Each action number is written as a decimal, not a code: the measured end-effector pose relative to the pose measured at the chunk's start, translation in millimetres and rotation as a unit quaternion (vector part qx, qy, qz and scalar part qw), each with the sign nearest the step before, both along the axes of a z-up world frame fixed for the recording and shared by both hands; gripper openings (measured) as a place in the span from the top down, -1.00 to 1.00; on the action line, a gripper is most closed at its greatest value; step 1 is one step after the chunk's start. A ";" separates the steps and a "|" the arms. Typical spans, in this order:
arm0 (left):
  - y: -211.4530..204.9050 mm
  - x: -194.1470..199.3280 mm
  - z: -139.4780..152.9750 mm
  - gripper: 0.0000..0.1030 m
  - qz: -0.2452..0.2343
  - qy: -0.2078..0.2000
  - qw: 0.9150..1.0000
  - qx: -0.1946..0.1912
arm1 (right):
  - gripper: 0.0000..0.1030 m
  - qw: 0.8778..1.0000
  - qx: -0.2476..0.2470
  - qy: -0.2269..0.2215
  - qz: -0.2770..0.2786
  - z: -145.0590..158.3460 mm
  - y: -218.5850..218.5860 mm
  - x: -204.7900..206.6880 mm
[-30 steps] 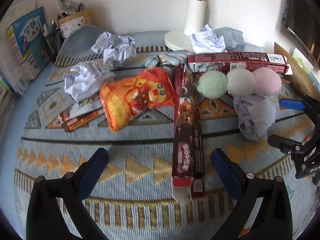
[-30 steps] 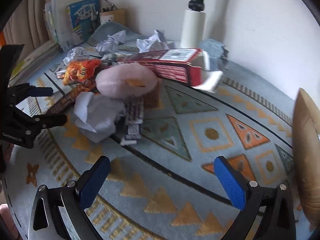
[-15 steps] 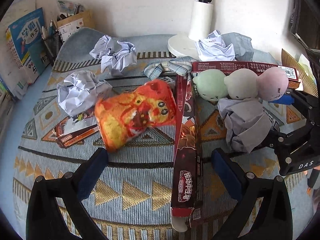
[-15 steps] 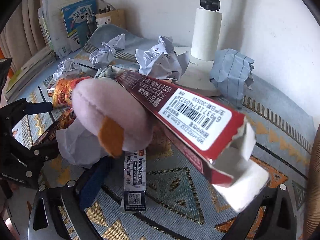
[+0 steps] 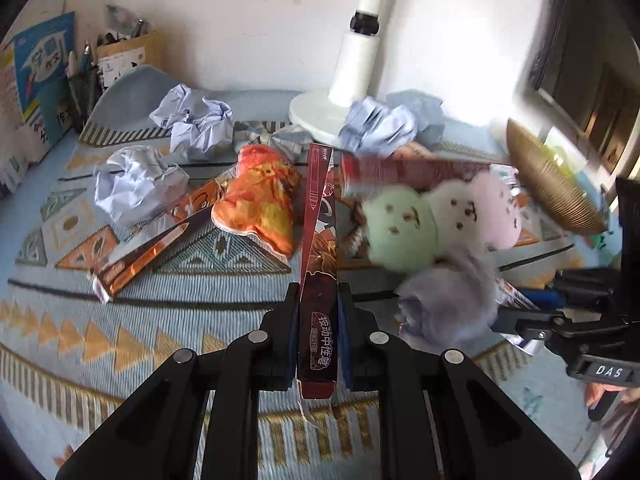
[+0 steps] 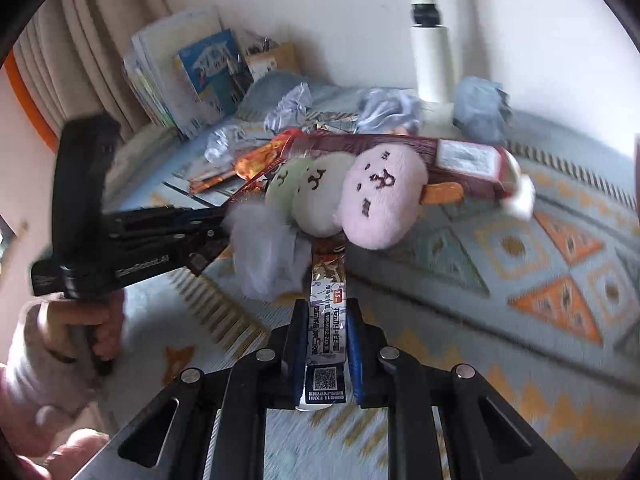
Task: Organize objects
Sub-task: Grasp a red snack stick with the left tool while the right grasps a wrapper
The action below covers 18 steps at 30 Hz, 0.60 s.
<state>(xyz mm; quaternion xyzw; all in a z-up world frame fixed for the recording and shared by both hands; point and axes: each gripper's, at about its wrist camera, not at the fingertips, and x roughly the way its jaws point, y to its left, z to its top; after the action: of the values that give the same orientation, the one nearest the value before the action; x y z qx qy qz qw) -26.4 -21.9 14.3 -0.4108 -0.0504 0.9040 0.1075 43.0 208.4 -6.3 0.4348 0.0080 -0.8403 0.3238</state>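
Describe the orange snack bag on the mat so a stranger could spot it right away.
Start at the white lamp base at the back of the patterned mat. Just in front lies the orange snack bag, between a crumpled paper ball and a long dark red box. It alone is puffy, glossy and bright orange.

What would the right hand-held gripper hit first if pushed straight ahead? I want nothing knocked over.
Probably the pink end of the plush toy, which lies over the far part of the pen pack that the right hand-held gripper is shut on. The crumpled paper sits just left of that line; depth is unclear.
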 end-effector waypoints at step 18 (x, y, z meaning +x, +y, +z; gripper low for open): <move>4.4 31.7 45.9 0.74 0.003 0.058 0.997 0.050 | 0.72 0.996 -0.066 0.047 -0.046 44.6 35.1 47.8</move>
<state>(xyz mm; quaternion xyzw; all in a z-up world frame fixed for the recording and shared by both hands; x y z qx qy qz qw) 5.3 -17.4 60.2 -0.3516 -0.0906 0.9229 0.1281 90.8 243.5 38.4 0.3727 -0.0528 -0.8723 0.3121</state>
